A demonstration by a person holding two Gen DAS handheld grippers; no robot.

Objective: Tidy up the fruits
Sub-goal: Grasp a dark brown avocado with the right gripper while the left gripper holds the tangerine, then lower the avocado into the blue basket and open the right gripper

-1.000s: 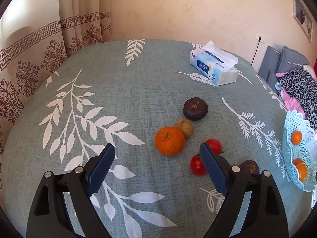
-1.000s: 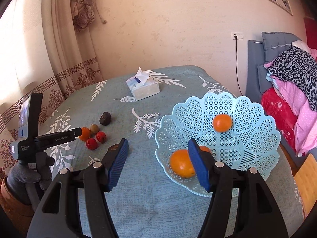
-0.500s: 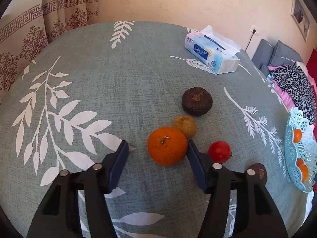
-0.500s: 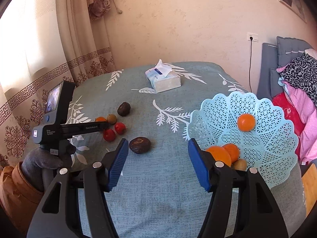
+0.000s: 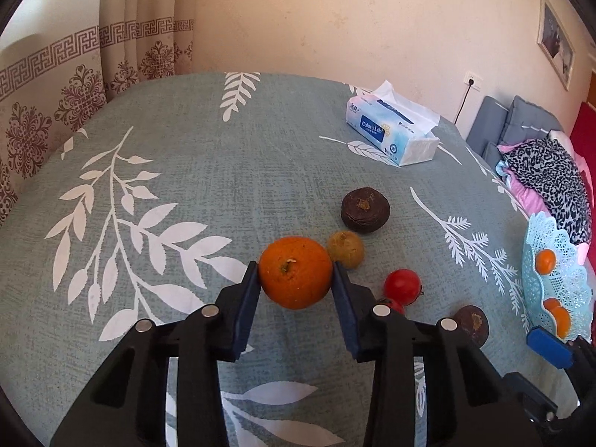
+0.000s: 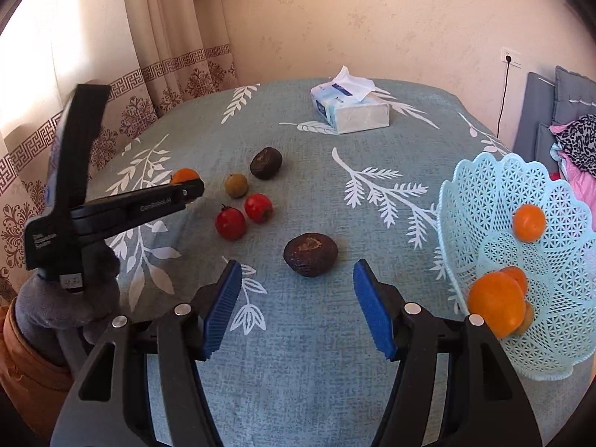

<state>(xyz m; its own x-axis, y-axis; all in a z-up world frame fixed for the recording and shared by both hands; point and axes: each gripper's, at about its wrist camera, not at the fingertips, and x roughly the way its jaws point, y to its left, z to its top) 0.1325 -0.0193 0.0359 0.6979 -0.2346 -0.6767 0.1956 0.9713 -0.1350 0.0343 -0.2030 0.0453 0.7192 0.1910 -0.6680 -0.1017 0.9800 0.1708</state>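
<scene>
While the orange [image 5: 295,272] sits on the table [image 5: 186,193] touching a small yellowish fruit [image 5: 345,249], the left gripper [image 5: 296,279] has just been closing and now pinches it at its widest girth. A good lift goes straight up first — clear of that neighbour and the tomato [image 5: 402,286] — then across to the basket [image 6: 536,260] at the right. The right gripper [image 6: 297,305] stands spread, empty, near a dark fruit [image 6: 310,253]; keep the two tools from crossing.
</scene>
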